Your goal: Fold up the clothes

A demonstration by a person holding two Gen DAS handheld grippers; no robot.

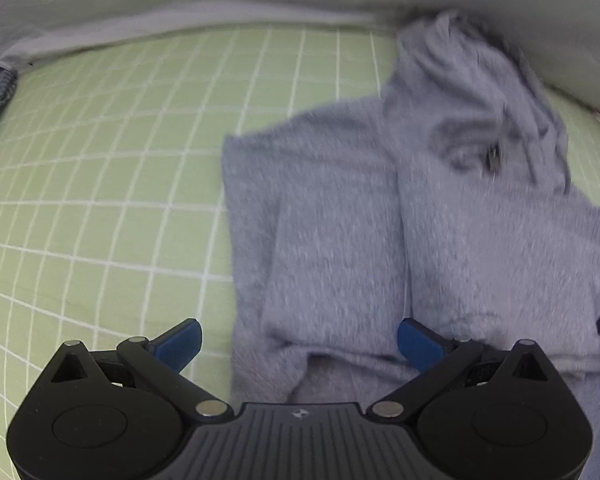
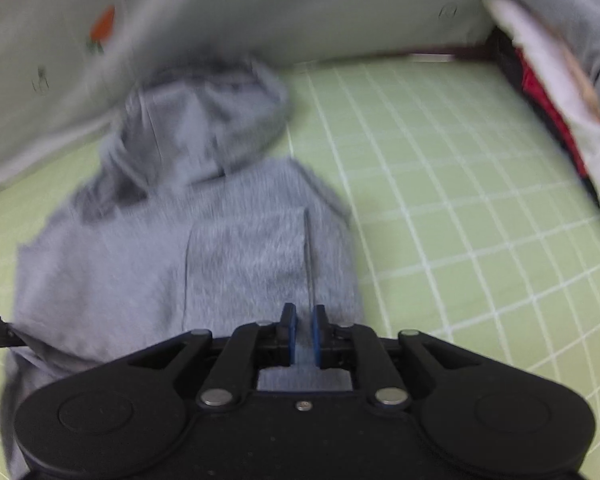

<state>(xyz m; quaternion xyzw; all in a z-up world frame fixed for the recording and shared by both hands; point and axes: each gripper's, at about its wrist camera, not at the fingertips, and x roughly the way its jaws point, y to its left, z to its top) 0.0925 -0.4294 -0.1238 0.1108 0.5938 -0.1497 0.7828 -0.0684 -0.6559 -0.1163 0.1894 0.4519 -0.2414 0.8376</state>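
One grey hoodie (image 1: 380,220) on one green checked sheet (image 1: 100,200) — two hand-held grippers, left (image 1: 300,344) and right (image 2: 303,332).

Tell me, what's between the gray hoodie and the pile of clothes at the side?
Only bare green checked sheet lies between the gray hoodie and the pile of clothes; the right wrist view shows it.

The matte black plastic left gripper (image 1: 299,343) and its twin, the right gripper (image 2: 303,330), carry blue rubber pads, silver pivot rivets and ribbed housings.
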